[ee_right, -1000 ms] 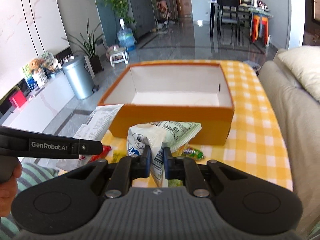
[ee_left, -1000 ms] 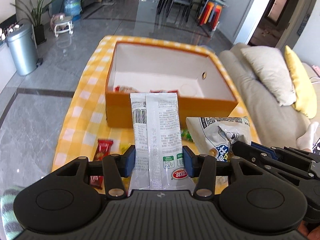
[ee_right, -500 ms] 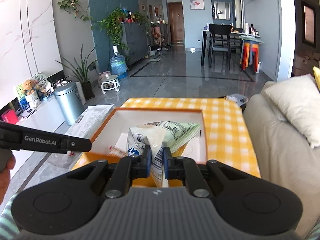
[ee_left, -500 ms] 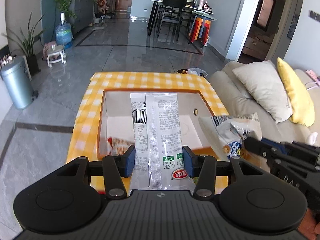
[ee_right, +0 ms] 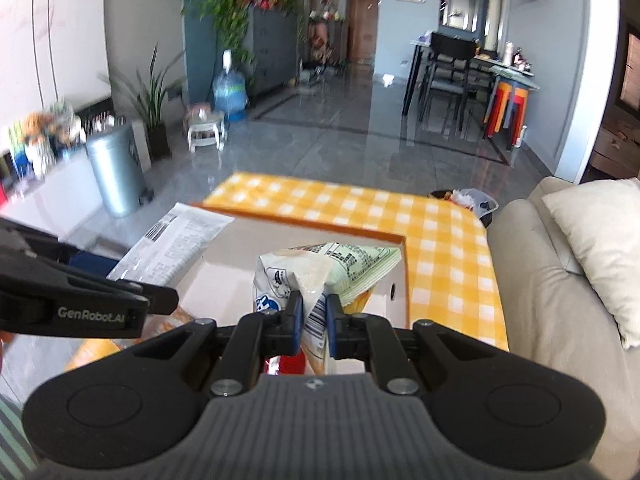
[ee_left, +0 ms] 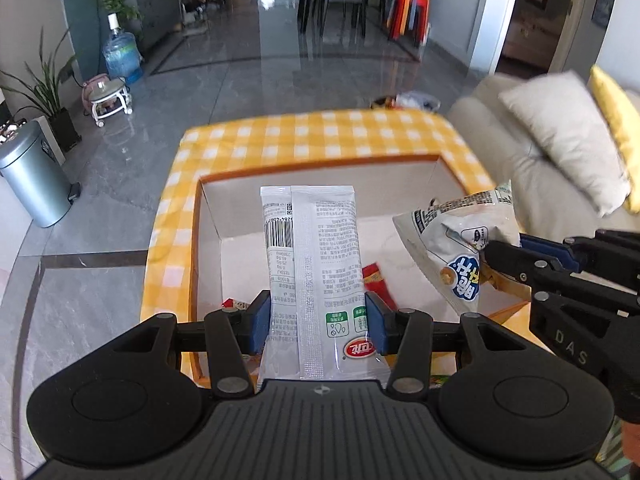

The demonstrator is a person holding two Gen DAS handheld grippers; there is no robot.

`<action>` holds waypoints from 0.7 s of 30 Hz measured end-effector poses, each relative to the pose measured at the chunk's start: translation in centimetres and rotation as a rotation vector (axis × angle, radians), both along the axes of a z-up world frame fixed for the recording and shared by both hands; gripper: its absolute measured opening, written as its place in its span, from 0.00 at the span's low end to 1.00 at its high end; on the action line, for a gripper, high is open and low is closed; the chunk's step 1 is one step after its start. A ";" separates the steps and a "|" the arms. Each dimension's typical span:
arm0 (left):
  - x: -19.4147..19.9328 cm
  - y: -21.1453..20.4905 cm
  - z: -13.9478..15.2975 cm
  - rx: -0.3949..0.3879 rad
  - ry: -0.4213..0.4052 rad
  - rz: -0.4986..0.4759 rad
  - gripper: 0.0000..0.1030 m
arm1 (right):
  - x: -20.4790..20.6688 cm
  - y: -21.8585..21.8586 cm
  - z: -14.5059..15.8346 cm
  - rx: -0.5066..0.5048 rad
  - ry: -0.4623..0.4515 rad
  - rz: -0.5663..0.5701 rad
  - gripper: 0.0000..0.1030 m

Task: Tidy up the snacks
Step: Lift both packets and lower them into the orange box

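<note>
2 snack packs are carried over the open orange box (ee_left: 208,216) for dropping in: left gripper (ee_left: 316,322) jaws pinch the flat white sachet (ee_left: 312,248) by its lower end, right gripper (ee_right: 314,316) jaws are pressed on the puffed bag (ee_right: 320,268) at its crimped edge.

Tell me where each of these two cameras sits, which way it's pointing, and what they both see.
Left wrist: rides the left gripper, facing forward and down over the orange box; its fingers clamp a white sachet; the right gripper enters from the right.
Right wrist: rides the right gripper, facing forward and down; it pinches a crumpled snack bag; the left gripper's black finger crosses on the left.
Shared: box, both packets, yellow checked cloth, sofa, bin.
</note>
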State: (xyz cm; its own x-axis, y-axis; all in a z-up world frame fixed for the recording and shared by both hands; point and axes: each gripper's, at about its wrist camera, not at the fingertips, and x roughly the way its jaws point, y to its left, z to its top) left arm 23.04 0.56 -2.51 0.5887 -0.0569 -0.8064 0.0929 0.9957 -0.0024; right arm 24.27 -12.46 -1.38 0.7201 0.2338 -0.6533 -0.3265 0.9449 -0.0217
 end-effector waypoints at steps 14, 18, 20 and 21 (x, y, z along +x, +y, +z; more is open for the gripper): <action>3.8 0.9 -5.6 0.046 0.187 0.003 0.53 | 6.7 2.4 -6.2 -0.178 0.232 0.033 0.07; 4.8 0.8 -6.4 0.070 0.223 0.008 0.53 | 7.5 3.0 -7.4 -0.211 0.273 0.045 0.07; 5.4 0.8 -7.0 0.088 0.242 0.005 0.53 | 7.6 3.4 -7.9 -0.245 0.282 0.050 0.07; 5.6 0.7 -7.2 0.095 0.251 0.004 0.53 | 7.7 3.6 -8.1 -0.259 0.290 0.052 0.07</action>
